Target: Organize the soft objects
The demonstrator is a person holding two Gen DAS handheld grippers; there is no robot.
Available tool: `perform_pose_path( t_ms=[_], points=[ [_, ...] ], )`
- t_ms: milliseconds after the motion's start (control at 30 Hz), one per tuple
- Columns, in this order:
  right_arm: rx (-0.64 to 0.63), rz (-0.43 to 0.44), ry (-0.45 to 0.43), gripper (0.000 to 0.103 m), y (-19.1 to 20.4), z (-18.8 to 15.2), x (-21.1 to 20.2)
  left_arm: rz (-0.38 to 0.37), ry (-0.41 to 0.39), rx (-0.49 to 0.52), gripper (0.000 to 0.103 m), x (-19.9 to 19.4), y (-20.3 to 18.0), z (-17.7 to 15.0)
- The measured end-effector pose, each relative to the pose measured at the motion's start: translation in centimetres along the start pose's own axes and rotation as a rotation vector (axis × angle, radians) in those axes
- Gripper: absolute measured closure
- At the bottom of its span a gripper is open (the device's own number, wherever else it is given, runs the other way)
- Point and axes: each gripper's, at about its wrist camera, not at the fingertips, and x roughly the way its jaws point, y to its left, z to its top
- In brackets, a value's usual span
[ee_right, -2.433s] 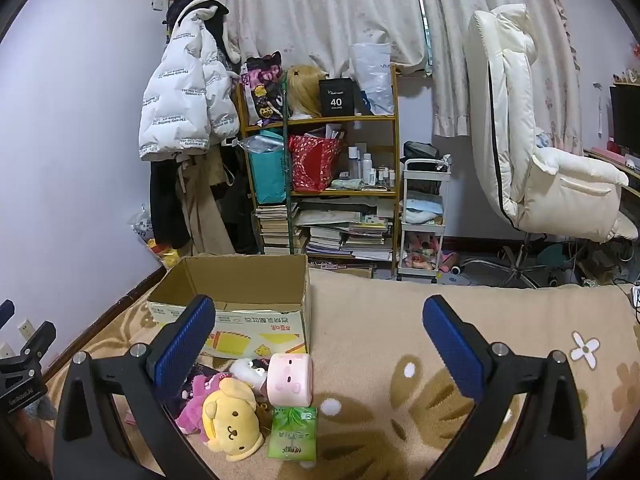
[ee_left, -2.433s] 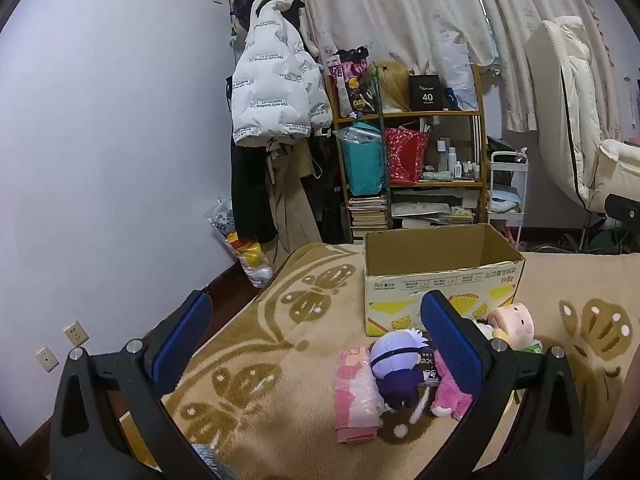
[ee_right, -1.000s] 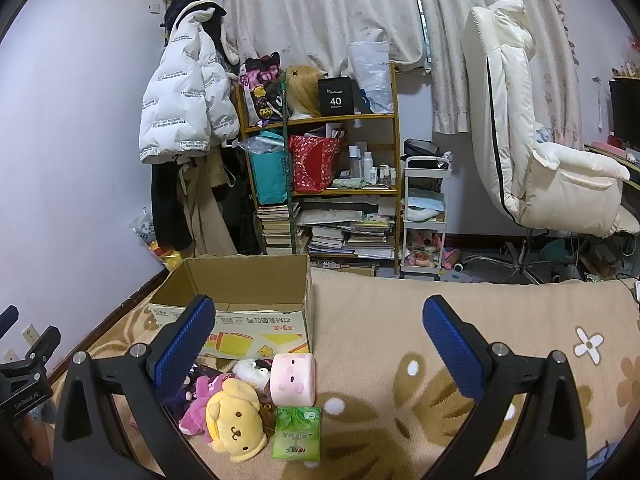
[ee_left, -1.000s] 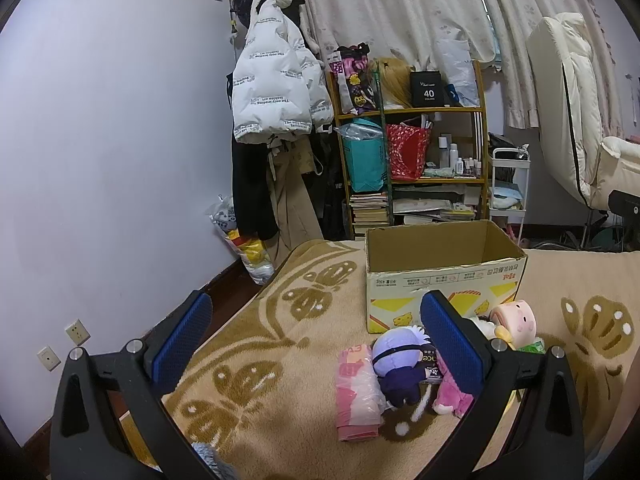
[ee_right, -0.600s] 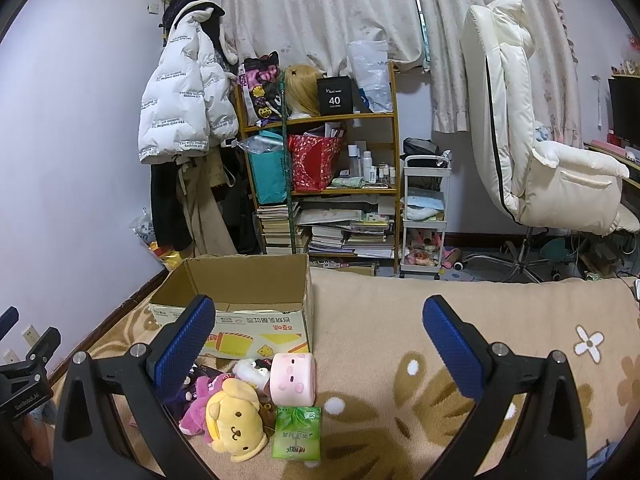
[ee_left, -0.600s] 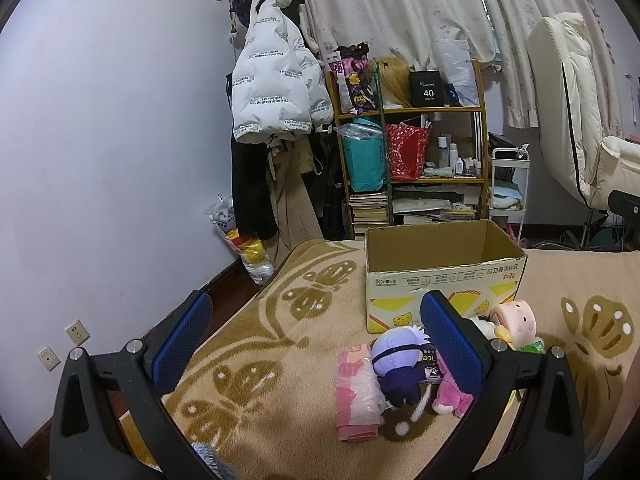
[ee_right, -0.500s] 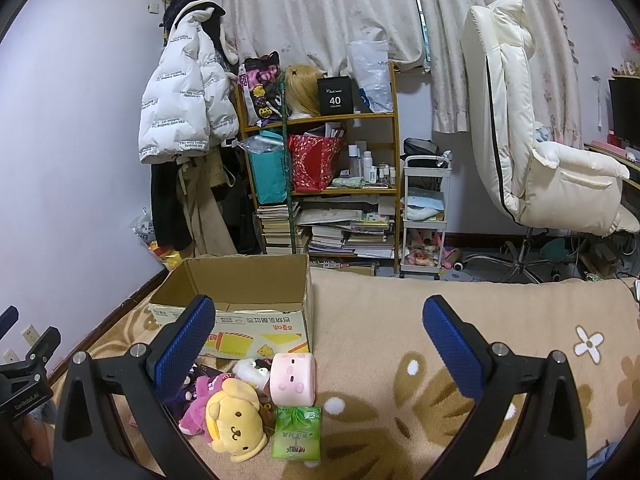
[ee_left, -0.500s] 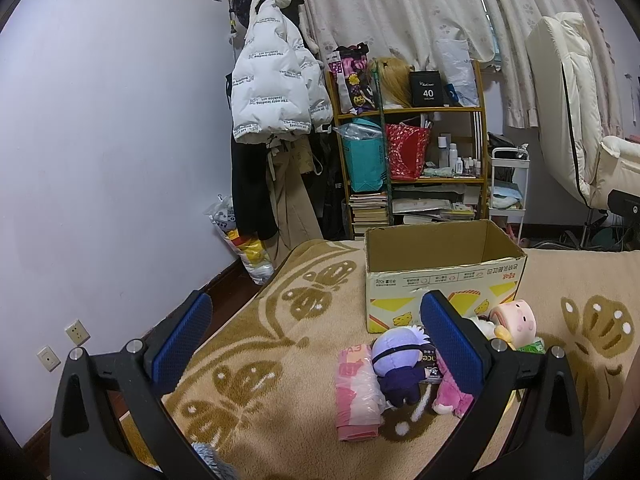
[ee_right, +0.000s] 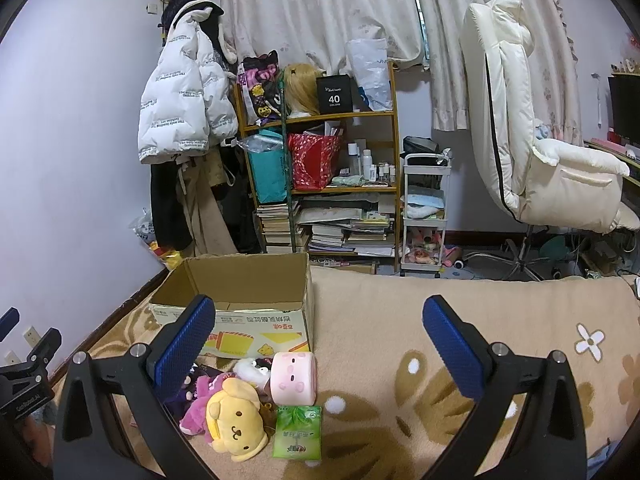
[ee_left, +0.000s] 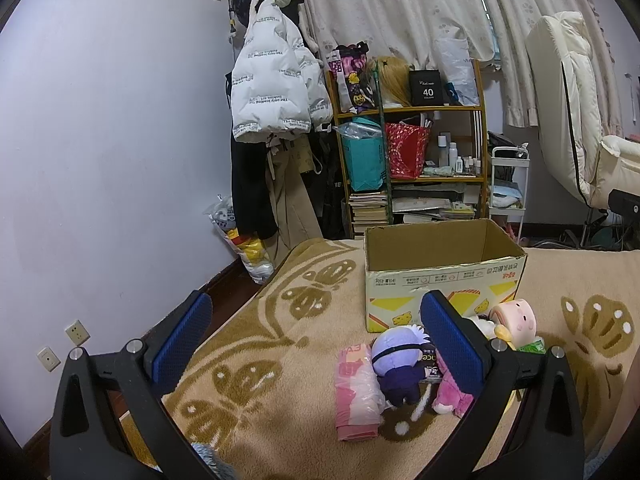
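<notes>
Both tongs gape wide with nothing between the blue pads: left gripper (ee_left: 316, 336) hangs over the blanket (ee_left: 280, 344) short of the toy pile, right gripper (ee_right: 320, 344) hangs above the same blanket with bare beige cloth between its fingers.

Readable writing: black box (ee_right: 334, 94) on the top shelf says "40"; white puffer jacket (ee_right: 180, 104) carries small repeated print, too small to read fully; cardboard box (ee_right: 256, 320) has red characters and yellow cartoon art on its front, seen upside down.

Soft things lie in a cluster just in front of the open cardboard box, outside it. In the right wrist view: yellow dog plush (ee_right: 236, 420), pink cylinder plush (ee_right: 294, 378), magenta plush (ee_right: 198, 404), small white plush (ee_right: 250, 372), green tissue pack (ee_right: 298, 432). In the left wrist view: purple-haired doll (ee_left: 396, 364), pink wrapped pack (ee_left: 356, 392). The left gripper's right finger hides part of the pile.

Behind: wooden shelf (ee_right: 394, 188) crammed with bags, bottles, books; white cart (ee_right: 424, 216); cream chair (ee_right: 520, 120); curtains (ee_right: 320, 8).

Against the earlier frames nothing has moved; both grippers hold the same pose and the toys lie as before.
</notes>
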Motion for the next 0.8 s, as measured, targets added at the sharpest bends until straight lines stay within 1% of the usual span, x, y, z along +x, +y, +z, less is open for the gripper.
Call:
perform_pose_path(
  t_ms=[800],
  points=[
    [0.008,0.003,0.006,0.0,-0.08,-0.21,0.32,0.004,0.003,0.002,0.0,0.15,-0.13,-0.16]
  ],
)
